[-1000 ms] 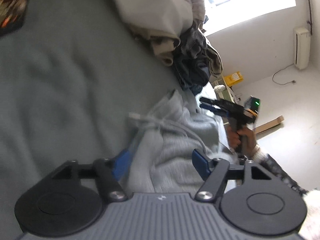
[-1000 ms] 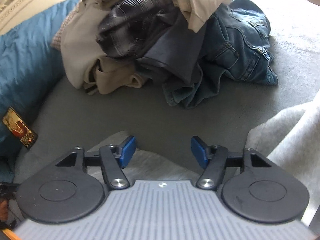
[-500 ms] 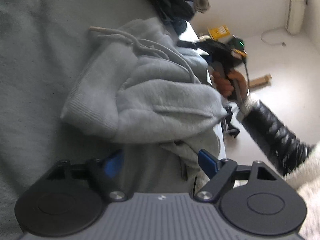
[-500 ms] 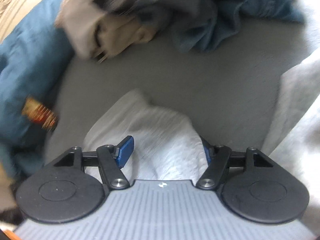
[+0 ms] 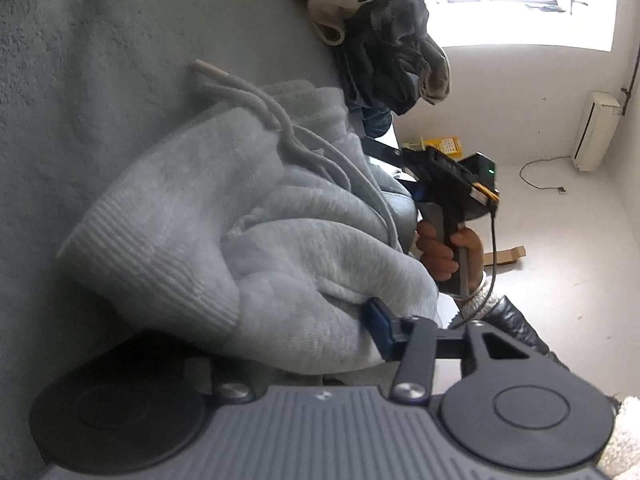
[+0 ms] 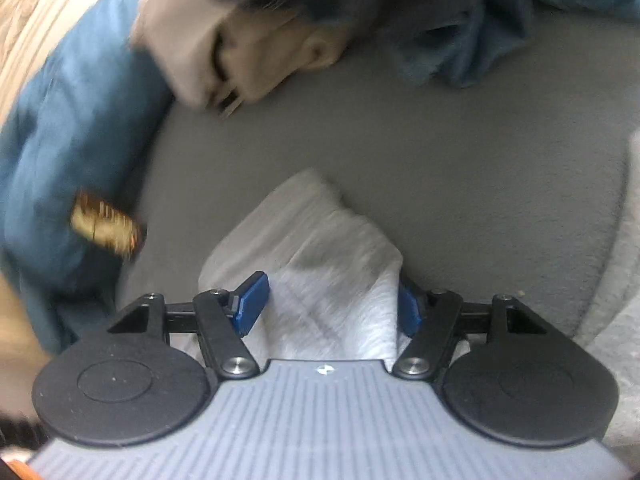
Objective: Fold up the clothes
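Grey sweatshirt (image 5: 248, 240) between closing left gripper (image 5: 304, 336) jaws.

I see a bed with a soft grey cover (image 5: 100, 80). A light grey hoodie (image 5: 248, 232) lies bunched up on it, its strings spread on the cover. Farther back sits a pile of clothes (image 5: 384, 52), and a blue pillow (image 6: 60, 152) lies beside it.

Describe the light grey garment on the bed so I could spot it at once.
Start at the grey bed cover, then come forward from the heap of dark and beige clothes at its far end. The grey sweatpants lie bunched nearest the camera. Unlike the heap, they are pale fleece with a ribbed waistband and a long drawstring.
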Tool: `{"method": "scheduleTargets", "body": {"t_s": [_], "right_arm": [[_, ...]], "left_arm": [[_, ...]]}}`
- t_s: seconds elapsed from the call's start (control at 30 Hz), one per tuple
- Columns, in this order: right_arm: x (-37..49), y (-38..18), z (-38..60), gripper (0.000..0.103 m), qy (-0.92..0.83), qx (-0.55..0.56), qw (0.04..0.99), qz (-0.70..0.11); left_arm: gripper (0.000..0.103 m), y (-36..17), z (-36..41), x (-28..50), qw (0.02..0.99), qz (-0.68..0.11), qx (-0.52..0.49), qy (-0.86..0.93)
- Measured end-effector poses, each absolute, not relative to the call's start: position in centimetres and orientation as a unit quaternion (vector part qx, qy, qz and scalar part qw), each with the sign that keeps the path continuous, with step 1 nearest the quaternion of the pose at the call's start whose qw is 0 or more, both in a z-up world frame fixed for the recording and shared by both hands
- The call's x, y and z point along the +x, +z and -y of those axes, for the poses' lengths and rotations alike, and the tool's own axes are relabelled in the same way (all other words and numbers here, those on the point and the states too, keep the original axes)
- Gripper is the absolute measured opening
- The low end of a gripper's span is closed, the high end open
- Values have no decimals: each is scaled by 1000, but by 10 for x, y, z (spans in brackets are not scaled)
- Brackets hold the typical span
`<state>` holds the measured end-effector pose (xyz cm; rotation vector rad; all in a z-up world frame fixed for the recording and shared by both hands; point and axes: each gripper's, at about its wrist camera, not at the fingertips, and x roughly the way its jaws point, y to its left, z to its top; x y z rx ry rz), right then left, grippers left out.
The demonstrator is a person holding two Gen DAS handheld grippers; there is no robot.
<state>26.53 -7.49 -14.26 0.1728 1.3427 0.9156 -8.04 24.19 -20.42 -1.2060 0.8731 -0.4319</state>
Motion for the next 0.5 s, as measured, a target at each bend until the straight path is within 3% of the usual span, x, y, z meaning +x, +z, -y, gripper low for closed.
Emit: {"method": "scheduleTargets", "body": {"t_s": [0.17, 0.33, 0.43, 0.47, 0.5], "right_arm": [[276, -151, 73, 59, 388, 100, 691, -602], [261, -150, 57, 59, 432, 77, 652, -619], [244, -147, 42, 57, 456, 41, 629, -628], [238, -146, 37, 53, 456, 31, 633, -625], [236, -144, 35, 40, 451, 26, 643, -619]], "left_arm": [[48, -206, -244, -77, 707, -395, -558, -181], [46, -195, -255, -79, 720, -395, -546, -164], [34, -195, -261, -72, 716, -397, -556, -141], [27, -195, -260, -70, 717, -403, -552, -134], [22, -195, -259, -68, 719, -409, -548, -127]]}}
